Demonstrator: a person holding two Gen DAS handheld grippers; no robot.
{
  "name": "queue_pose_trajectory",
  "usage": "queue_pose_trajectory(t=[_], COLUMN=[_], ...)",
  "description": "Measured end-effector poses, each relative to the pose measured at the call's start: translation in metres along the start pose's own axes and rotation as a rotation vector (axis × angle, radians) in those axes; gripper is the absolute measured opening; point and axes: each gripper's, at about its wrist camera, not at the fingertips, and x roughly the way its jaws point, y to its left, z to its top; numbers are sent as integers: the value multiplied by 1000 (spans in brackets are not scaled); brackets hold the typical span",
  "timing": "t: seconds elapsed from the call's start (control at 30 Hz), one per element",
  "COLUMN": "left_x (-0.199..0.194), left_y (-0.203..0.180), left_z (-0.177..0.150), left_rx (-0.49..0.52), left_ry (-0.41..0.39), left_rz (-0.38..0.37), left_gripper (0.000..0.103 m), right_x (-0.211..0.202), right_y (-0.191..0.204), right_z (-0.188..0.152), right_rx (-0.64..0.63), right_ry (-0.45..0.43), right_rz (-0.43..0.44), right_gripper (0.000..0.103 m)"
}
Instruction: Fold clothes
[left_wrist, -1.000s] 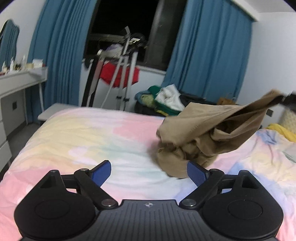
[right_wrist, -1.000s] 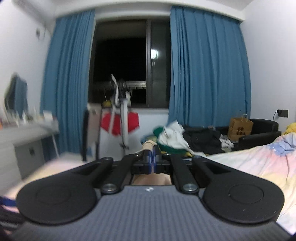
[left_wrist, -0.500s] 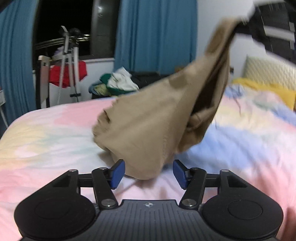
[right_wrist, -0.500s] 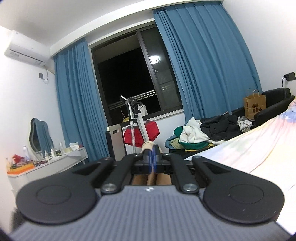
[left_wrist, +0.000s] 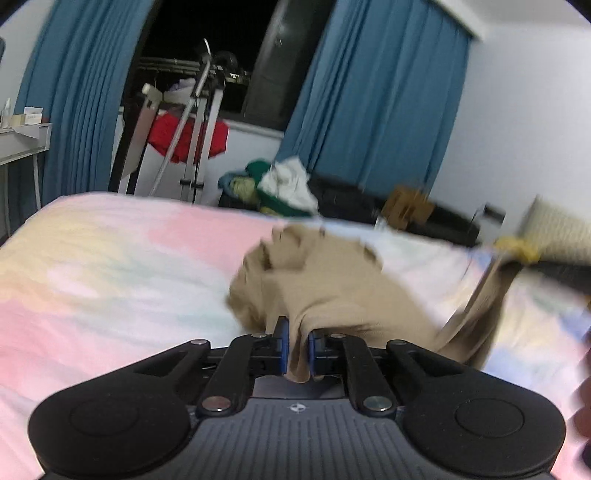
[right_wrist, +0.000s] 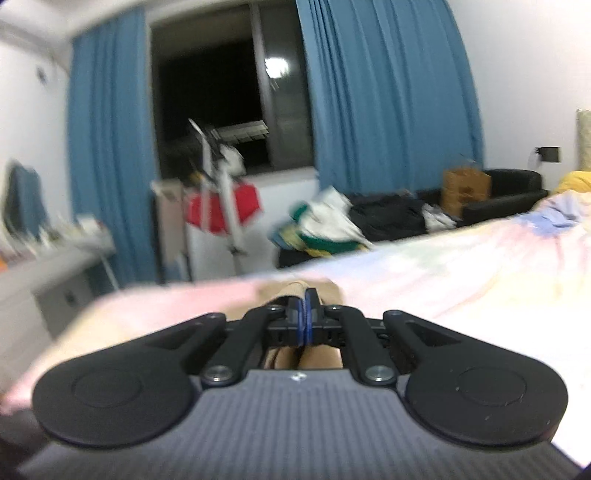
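Garment first: tan cloth (left_wrist: 332, 284), soft and limp, most of it heaped in a crumpled mound on the pastel bed (left_wrist: 110, 266), at about 12 o'clock from my left hand-held gripper (left_wrist: 295, 349). I cannot yet tell what kind of garment it is; notched shapes along the far edge of the mound are too blurred to read.

Left hand-held gripper: blue pads (left_wrist: 281, 345) closed nearly together on a pinched fold of the tan cloth, a tongue of it hanging down between them. From that pinch the fabric runs toward 3 o'clock and climbs in a taut strip to a dark blurred shape at the frame edge, which I judge to be my other tool.

Right hand-held gripper (right_wrist: 305, 317): pads pressed flat together. Tan fabric shows just beyond the tips and again beneath the linkage, so I judge it is clamped on the same garment, though the bite itself is hidden.

Handling, my judgement:
- Light, no stiffness; it sags wherever unsupported and will bunch instead of holding a crease.
- Weave looks matte, not slick; a closed pinch should hold unless only one thin layer is caught.
- Not fragile; a firm tug is fine.
- Best holds are an edge or two corners, one per tool, well apart, so the cloth spreads flat. My left bite looks mid-fold, not on a corner, so a regrip may be needed.

Elsewhere: blue curtains (right_wrist: 388, 92), clothes pile (left_wrist: 284, 188) past the bed's far edge.
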Motion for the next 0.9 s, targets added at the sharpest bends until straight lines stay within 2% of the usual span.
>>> queue_pose_trajectory(t=[0.13, 0.2, 0.3, 0.47, 0.6, 0.63, 0.73, 0.87, 0.9], left_x=[-38, -61, -78, -48, -17, -13, -4, -2, -3], left_y=[12, 18, 23, 52, 79, 83, 91, 78, 73], left_z=[34, 48, 60, 47, 32, 28, 17, 11, 9], left_rx=[-61, -56, -29, -75, -100, -103, -103, -48, -23], left_ry=[-26, -26, 7, 155, 194, 203, 224, 221, 221], left_rz=[-64, -91, -66, 56, 148, 162, 198, 243, 262], left_gripper=[10, 10, 10, 10, 11, 11, 13, 19, 24], right_x=[15, 17, 18, 28, 41, 42, 45, 44, 43], right_y=[-13, -15, -13, 10, 22, 24, 35, 49, 51], right_z=[-8, -10, -14, -29, -45, -47, -54, -58, -57], right_rx=[65, 101, 106, 19, -32, -45, -110, -185, -195], right_ry=[116, 161, 235, 389, 489, 496, 507, 482, 469], right_rz=[-25, 7, 66, 138, 169, 173, 179, 175, 176], right_gripper=[6, 6, 7, 7, 9, 11, 28, 31, 31])
